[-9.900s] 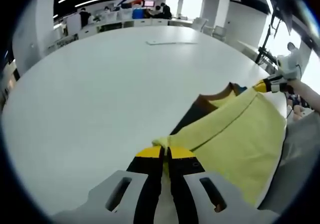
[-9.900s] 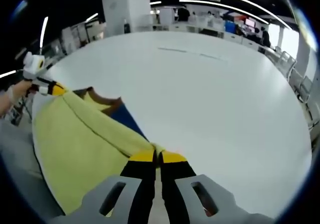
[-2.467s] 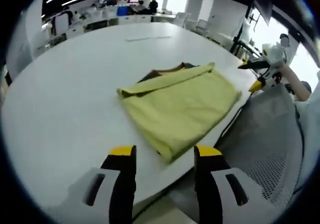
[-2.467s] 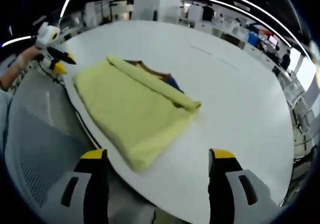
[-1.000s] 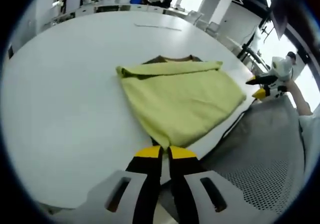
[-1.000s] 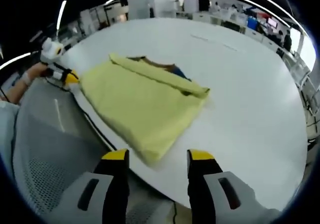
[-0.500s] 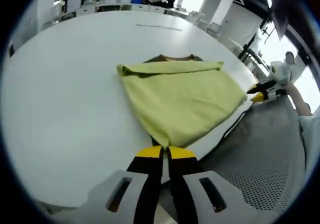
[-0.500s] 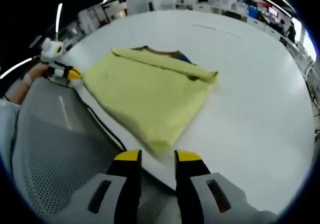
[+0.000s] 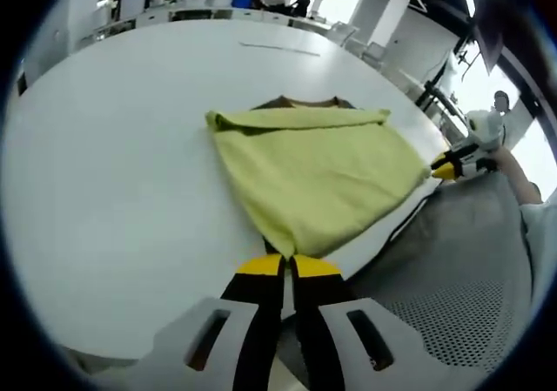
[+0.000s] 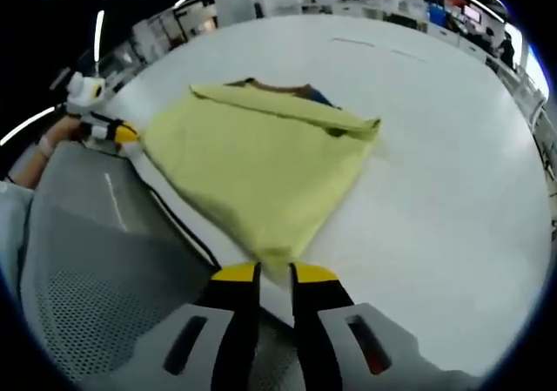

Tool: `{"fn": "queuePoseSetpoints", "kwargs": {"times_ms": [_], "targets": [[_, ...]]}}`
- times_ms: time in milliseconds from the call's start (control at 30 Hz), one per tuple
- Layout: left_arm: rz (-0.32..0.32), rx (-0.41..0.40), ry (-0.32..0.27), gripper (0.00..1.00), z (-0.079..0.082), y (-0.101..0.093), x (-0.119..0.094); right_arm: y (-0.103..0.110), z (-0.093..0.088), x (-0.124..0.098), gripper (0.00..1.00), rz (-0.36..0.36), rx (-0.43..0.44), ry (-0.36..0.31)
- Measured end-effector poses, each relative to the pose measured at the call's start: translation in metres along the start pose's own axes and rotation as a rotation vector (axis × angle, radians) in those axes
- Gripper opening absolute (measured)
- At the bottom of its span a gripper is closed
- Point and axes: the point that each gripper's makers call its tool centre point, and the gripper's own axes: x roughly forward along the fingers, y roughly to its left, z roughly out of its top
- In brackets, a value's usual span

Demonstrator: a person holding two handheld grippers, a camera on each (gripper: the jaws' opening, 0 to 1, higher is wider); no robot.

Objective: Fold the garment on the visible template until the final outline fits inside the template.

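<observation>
The shirt (image 9: 318, 178) is plain yellow with a brown collar. The counter (image 9: 113, 165) is white. My jaws are black with yellow tips. The chair (image 10: 96, 260) is grey with tiny dots.

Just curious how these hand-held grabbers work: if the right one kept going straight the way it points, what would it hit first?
The folded yellow garment: its near corner lies right at the tips of the right gripper, whose jaws stand almost closed. Whether they already pinch it is unclear. Beyond lies the white round table.
</observation>
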Motion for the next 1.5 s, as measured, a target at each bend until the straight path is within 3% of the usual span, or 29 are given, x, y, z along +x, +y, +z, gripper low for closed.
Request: {"fn": "queuePoseSetpoints", "kwargs": {"times_ms": [333,600,933,1367,1500], "targets": [[0.005,0.008,0.015,0.0,-0.001,-0.001,0.001,-0.002,0.0,-0.001,0.02,-0.007,0.007,-0.006],[0.034,0.032,0.012,0.0,0.001,0.003,-0.002,-0.007,0.001,-0.004,0.02,-0.023,-0.018,-0.008],[0.036,0.038,0.001,0.0,0.011,0.007,-0.01,-0.016,0.015,-0.016,0.01,-0.044,-0.049,-0.04],[0.035,0.181,-0.003,0.0,0.055,0.009,-0.03,-0.017,0.059,-0.042,0.01,-0.081,-0.195,-0.108],[0.009,0.298,0.025,0.0,0.062,0.005,-0.036,-0.015,0.072,-0.055,0.01,-0.097,-0.241,-0.142]]}}
